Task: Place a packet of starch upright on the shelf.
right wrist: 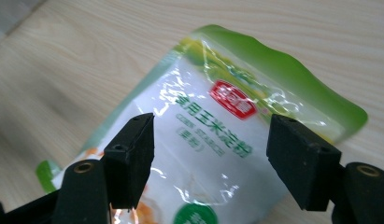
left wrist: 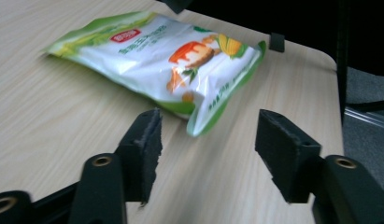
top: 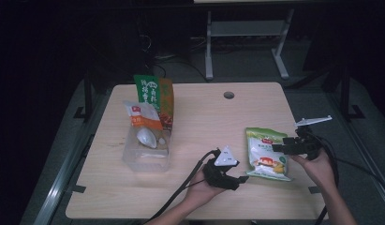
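The wooden table (top: 199, 187) spans the middle of the high view. At its left sits one clear plastic box (top: 146, 152) holding a white spoon (top: 146, 137) and two upright packets, a green one (top: 154, 96) behind a white-and-orange one (top: 144, 116). One green-and-white pouch (top: 266, 153) lies flat at lower right, well apart from the box. The left gripper (top: 243, 178), held low in a hand at bottom centre, points at the pouch's lower corner, jaws partly open with nothing between them. The right gripper (top: 276, 147) hovers over the pouch's right edge, jaws spread wide above it, gripping nothing.
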Available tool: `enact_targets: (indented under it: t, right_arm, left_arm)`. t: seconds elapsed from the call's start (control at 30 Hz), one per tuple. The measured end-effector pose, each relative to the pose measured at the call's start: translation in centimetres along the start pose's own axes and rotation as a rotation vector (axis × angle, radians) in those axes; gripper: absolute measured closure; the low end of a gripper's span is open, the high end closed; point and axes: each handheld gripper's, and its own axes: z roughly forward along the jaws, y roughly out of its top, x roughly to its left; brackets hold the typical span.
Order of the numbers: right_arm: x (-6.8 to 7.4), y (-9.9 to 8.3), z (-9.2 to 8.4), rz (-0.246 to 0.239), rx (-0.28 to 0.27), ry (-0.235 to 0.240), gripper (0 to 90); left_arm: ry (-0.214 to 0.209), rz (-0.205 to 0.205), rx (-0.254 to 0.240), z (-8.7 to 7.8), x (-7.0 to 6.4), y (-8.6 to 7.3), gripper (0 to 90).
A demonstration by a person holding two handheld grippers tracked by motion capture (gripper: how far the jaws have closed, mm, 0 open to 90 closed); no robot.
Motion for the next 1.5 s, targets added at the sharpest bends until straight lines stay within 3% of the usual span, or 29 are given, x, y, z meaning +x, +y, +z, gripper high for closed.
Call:
enact_targets:
  t: [0.27,0.37,0.53,0.6,0.7,0.83,1.13,1.27,1.5]
  right_arm:
    - [-1.9,-1.0,0.9,0.072,0.032,-0.039,31.2]
    - [-2.5,-1.3,0.9,0.095,0.029,-0.047,31.5]
    - [-3.2,-1.9,1.2,0.131,0.034,-0.043,31.2]
    - [-3.5,-2.0,1.4,0.149,0.028,-0.024,31.1]
    - [-3.8,-2.3,1.6,0.183,0.025,-0.001,31.3]
    - [-4.3,-2.6,2.0,0.247,0.031,0.061,33.2]
    - [-4.7,-3.4,2.3,0.336,0.009,0.166,51.3]
    - [-4.5,-3.5,2.2,0.314,0.014,0.179,71.2]
    - [-3.9,-3.5,2.2,0.28,0.049,0.217,84.8]
  left_arm:
    - [-0.023,0.012,-0.011,3.2,-0.2,1.8,58.7]
    - [-0.006,0.035,0.011,4.4,-0.4,2.4,63.5]
    - [0.011,0.03,0.049,5.5,-0.2,2.6,67.0]
    - [0.046,0.049,0.073,5.8,-0.1,2.3,67.3]
    - [0.034,0.018,0.077,5.9,0.2,2.2,66.4]
    - [0.043,0.017,0.079,5.9,0.1,2.2,66.7]
    - [0.04,-0.008,0.085,5.9,0.5,2.1,63.5]
    - [0.036,-0.03,0.089,5.8,1.1,1.8,60.6]
    - [0.049,-0.042,0.095,5.2,1.5,1.5,59.7]
